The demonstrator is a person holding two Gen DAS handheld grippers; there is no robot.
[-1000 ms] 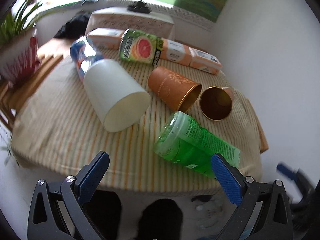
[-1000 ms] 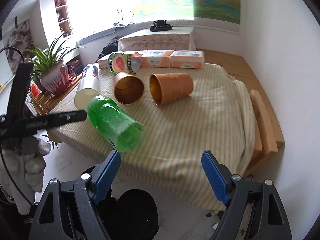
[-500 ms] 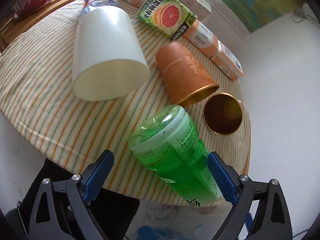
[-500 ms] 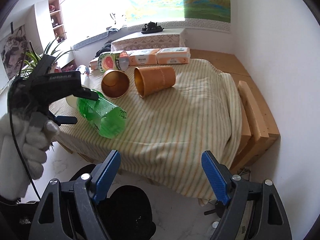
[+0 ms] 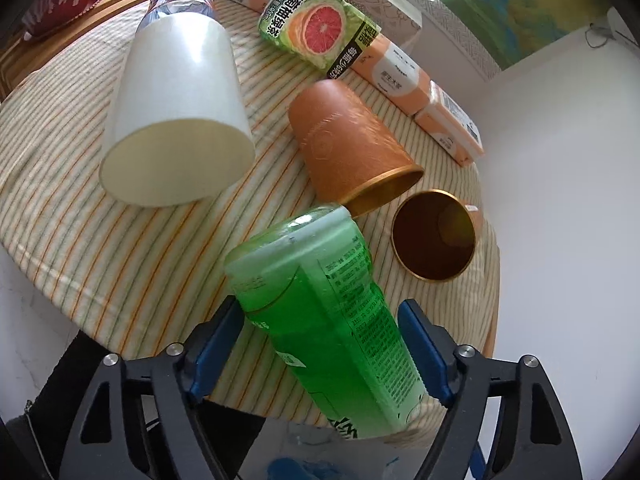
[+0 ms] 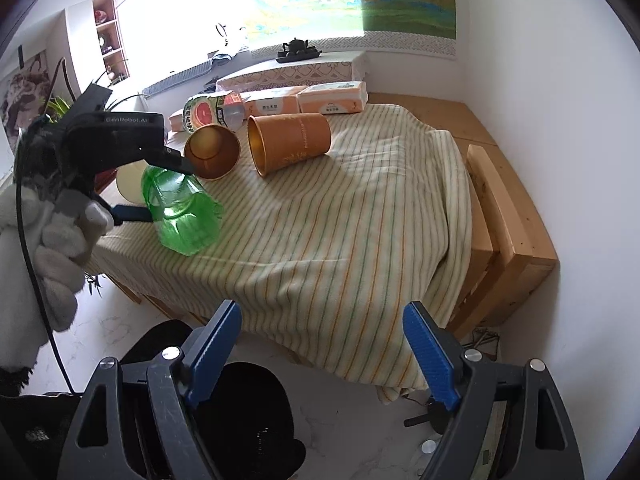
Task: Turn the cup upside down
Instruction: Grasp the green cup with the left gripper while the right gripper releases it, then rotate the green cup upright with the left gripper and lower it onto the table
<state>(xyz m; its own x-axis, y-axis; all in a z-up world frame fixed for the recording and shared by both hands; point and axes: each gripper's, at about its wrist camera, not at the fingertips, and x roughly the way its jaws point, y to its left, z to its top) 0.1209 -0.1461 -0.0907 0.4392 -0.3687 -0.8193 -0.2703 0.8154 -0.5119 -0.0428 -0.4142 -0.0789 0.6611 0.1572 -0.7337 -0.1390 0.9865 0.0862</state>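
A green plastic cup (image 5: 320, 320) lies on its side at the near edge of the striped table, its base towards the table's middle. My left gripper (image 5: 320, 336) is open with its blue pads (image 5: 218, 344) on either side of the cup, close to its walls. The right wrist view shows the same cup (image 6: 182, 216) between the left gripper's fingers (image 6: 132, 213). My right gripper (image 6: 320, 340) is open and empty, off the table's front edge.
On the striped cloth (image 5: 120, 248) lie a white cup (image 5: 180, 120), an orange cup (image 5: 352, 144) and a second orange cup (image 5: 434, 236), all on their sides. A grapefruit bottle (image 5: 320, 28) and tissue packs (image 5: 400, 72) lie behind. A wooden bench (image 6: 508, 216) stands to the right.
My left gripper has moved forward and down until its fingers straddle the green cup, and the jaws have narrowed. The right gripper has stayed put.
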